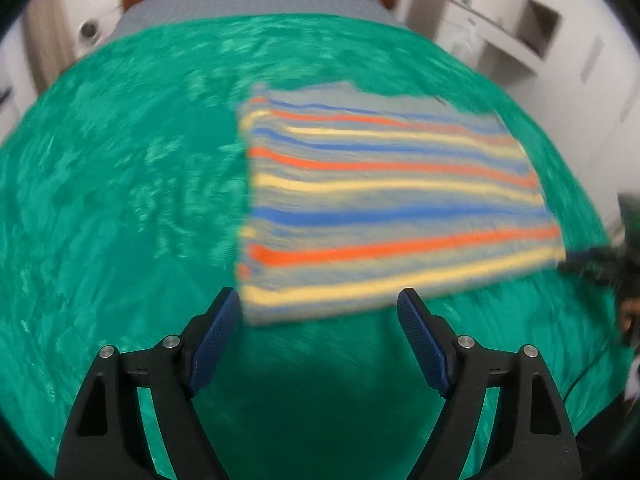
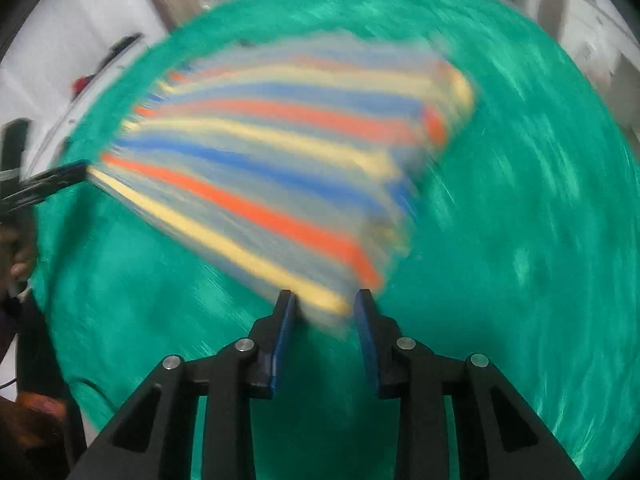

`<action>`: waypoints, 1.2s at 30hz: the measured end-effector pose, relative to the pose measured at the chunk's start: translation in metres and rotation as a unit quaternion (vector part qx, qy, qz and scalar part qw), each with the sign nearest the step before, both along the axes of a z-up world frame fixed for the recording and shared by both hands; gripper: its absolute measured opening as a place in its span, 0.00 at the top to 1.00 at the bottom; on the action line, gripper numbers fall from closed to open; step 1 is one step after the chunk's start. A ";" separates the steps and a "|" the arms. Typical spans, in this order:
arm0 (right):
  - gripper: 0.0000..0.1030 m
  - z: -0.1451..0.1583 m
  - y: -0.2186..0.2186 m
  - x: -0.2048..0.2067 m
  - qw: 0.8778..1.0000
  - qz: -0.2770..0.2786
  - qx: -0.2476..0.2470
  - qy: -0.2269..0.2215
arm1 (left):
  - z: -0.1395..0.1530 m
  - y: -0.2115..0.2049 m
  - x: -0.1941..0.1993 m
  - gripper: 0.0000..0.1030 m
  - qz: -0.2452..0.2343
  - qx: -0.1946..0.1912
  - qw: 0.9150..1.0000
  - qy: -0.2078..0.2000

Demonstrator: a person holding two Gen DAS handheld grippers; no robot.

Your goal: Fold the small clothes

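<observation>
While the striped cloth (image 1: 392, 200) lies folded on the green table (image 1: 120, 200), both tools, left tool (image 1: 320, 308) wide and right tool (image 2: 324, 300) narrower, stand open and empty.

Landmark: striped folded cloth (image 1: 384, 200) lying flat on green cover (image 1: 120, 200).
Left of cloth in left wrist view: wide bare cover, free passage.
Near side of cloth: bare strip, left gripper (image 1: 320, 312) there, jaws wide apart, nothing between.
Right gripper (image 2: 324, 300) at cloth's near corner in its own view, blurred.
Beyond cloth: cover edge, then white shelving (image 1: 500, 24); only obstacle.
</observation>
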State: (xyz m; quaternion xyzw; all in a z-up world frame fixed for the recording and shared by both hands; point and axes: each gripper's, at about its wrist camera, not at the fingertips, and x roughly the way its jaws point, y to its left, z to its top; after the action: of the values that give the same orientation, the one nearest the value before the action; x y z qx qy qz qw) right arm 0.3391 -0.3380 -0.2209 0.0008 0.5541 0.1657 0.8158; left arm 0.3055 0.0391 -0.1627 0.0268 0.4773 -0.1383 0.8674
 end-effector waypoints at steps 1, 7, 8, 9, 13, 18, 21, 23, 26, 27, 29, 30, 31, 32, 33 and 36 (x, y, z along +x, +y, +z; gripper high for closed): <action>0.73 0.002 -0.020 -0.010 0.999 -0.024 0.028 -0.003 | 0.002 -0.011 -0.005 0.20 -0.017 0.012 1.000 -0.012; 0.47 0.032 -0.080 -0.030 0.990 -0.092 0.095 -0.046 | -0.007 -0.163 -0.018 0.19 -0.182 0.065 0.979 -0.067; 0.43 0.035 -0.087 -0.027 0.988 -0.097 0.107 -0.052 | -0.011 -0.187 -0.014 0.19 -0.202 0.065 0.975 -0.070; 0.43 0.036 -0.096 -0.021 0.985 -0.103 0.125 -0.058 | -0.017 -0.210 -0.013 0.20 -0.220 0.064 0.971 -0.072; 0.43 0.027 -0.106 0.019 0.975 -0.107 0.190 -0.041 | -0.038 -0.285 -0.010 0.35 -0.259 0.093 0.956 -0.098; 0.43 0.013 -0.088 0.103 0.971 -0.090 0.221 -0.005 | -0.039 -0.295 -0.007 0.91 -0.248 0.093 0.957 -0.117; 0.43 -0.003 -0.072 0.144 0.965 -0.100 0.243 0.016 | -0.035 -0.282 -0.006 0.95 -0.240 0.058 0.962 -0.117; 0.63 -0.010 -0.060 0.167 0.963 -0.107 0.246 0.019 | -0.029 -0.273 -0.005 0.96 -0.233 0.036 0.965 -0.118; 0.91 -0.001 -0.044 0.183 0.968 -0.115 0.221 0.009 | -0.013 -0.243 -0.002 0.96 -0.196 -0.017 0.973 -0.119; 0.91 0.012 -0.035 0.181 0.971 -0.108 0.214 -0.006 | -0.008 -0.231 -0.002 0.96 -0.183 -0.031 0.975 -0.118; 0.91 0.034 -0.022 0.176 0.974 -0.088 0.206 -0.024 | 0.006 -0.198 -0.001 0.96 -0.144 -0.068 0.980 -0.117; 0.91 0.051 -0.007 0.175 0.975 -0.074 0.206 -0.031 | 0.013 -0.177 -0.003 0.96 -0.121 -0.087 0.982 -0.117; 0.91 0.060 0.002 0.174 0.975 -0.066 0.209 -0.036 | 0.018 -0.162 -0.003 0.96 -0.101 -0.099 0.983 -0.118; 0.91 0.071 0.017 0.175 0.974 -0.053 0.215 -0.041 | 0.024 -0.136 -0.004 0.96 -0.074 -0.113 0.984 -0.118; 0.91 0.083 0.041 0.179 0.974 -0.035 0.220 -0.047 | 0.027 -0.118 -0.004 0.96 -0.054 -0.124 0.984 -0.116; 0.90 0.095 0.106 0.192 0.974 0.008 0.220 -0.049 | 0.024 -0.062 0.000 0.96 0.011 -0.146 0.984 -0.099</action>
State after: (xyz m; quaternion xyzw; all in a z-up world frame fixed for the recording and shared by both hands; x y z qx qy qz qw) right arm 0.5313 -0.2324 -0.1257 0.1680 0.4636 0.2899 0.8203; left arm 0.3051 -0.0225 -0.1382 -0.0922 0.3642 -0.1935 0.9063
